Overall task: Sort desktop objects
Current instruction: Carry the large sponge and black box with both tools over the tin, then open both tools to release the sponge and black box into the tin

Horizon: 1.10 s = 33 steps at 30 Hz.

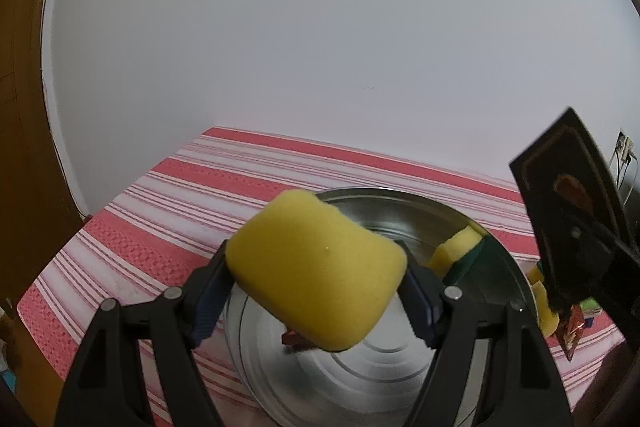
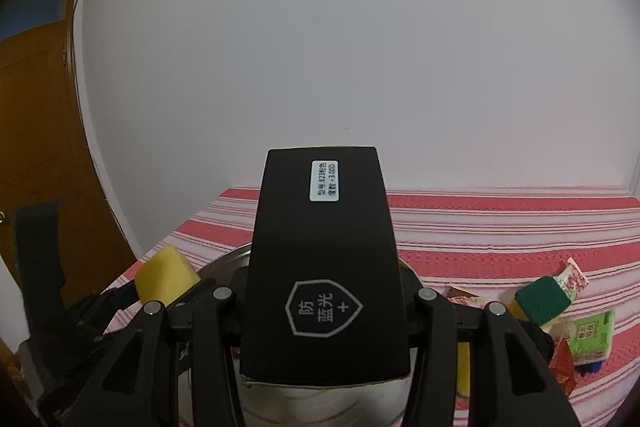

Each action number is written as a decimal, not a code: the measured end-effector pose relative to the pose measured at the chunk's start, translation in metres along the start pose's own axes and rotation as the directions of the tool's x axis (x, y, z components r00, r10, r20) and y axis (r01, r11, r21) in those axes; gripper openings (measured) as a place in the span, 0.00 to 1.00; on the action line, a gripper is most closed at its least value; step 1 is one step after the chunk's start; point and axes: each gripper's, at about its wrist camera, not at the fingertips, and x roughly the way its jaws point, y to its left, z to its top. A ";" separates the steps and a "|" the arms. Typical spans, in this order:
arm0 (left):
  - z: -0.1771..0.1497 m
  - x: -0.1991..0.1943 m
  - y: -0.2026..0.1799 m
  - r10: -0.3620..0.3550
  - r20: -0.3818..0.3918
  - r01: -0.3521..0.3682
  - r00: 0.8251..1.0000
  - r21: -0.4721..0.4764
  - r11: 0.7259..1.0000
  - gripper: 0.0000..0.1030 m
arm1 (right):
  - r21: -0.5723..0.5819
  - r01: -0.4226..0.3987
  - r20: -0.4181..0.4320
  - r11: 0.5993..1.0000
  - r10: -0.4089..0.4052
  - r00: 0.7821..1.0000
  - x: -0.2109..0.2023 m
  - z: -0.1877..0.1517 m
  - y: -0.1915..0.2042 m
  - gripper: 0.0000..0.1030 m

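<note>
My left gripper [image 1: 316,279] is shut on a yellow sponge [image 1: 316,267], held in the air above a round metal basin [image 1: 404,367]. A yellow-and-green sponge [image 1: 460,253] leans inside the basin at its far right wall, and a small red item [image 1: 292,339] lies on its bottom. My right gripper [image 2: 324,287] is shut on a black box [image 2: 324,267] with a white label and a shield mark. In the left wrist view that black box [image 1: 568,211] hangs at the right, beside the basin. From the right wrist view the yellow sponge [image 2: 166,281] shows at the lower left.
A red-and-white striped cloth [image 1: 180,211] covers the table against a white wall. Right of the basin lie a green-topped sponge [image 2: 542,301], a green packet [image 2: 592,341] and red snack wrappers [image 2: 564,371]. A wooden door [image 2: 36,155] stands at the left.
</note>
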 end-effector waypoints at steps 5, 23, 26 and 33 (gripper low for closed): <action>0.003 0.005 0.003 0.012 -0.008 -0.012 1.000 -0.002 1.000 0.74 | -0.005 0.006 -0.011 1.000 -0.006 1.000 0.013 0.002 0.003 0.49; 0.010 0.027 -0.003 0.060 -0.051 -0.059 0.997 0.032 0.998 0.74 | -0.031 0.034 -0.039 0.999 -0.035 0.999 0.037 0.002 0.003 0.49; 0.009 0.032 -0.004 0.088 -0.061 -0.084 0.994 0.054 0.995 0.74 | -0.034 0.037 -0.055 0.999 -0.039 0.998 0.046 0.001 0.000 0.49; 0.003 0.044 -0.005 0.118 -0.106 -0.112 0.987 0.060 0.992 0.74 | -0.062 0.033 -0.107 0.998 -0.039 0.993 0.065 -0.005 0.004 0.50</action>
